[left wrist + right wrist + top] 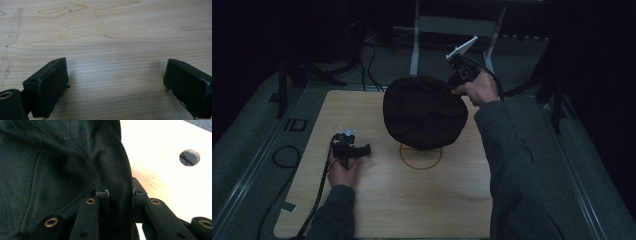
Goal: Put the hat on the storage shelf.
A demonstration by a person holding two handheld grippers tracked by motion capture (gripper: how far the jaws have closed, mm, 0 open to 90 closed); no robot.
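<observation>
Closest in, the left gripper (346, 145) just sits on the wooden table (362, 200), jaws wide apart with nothing between them — no help if things go sideways. Further out, the right gripper (120, 195) is clamped on a fold at the rim of the black hat (424, 112), which hangs over the ring marked on the table (420, 157). My worry: the pinch is only a thin bit of cloth, so it could slip out and the hat would flop down off the ring.
</observation>
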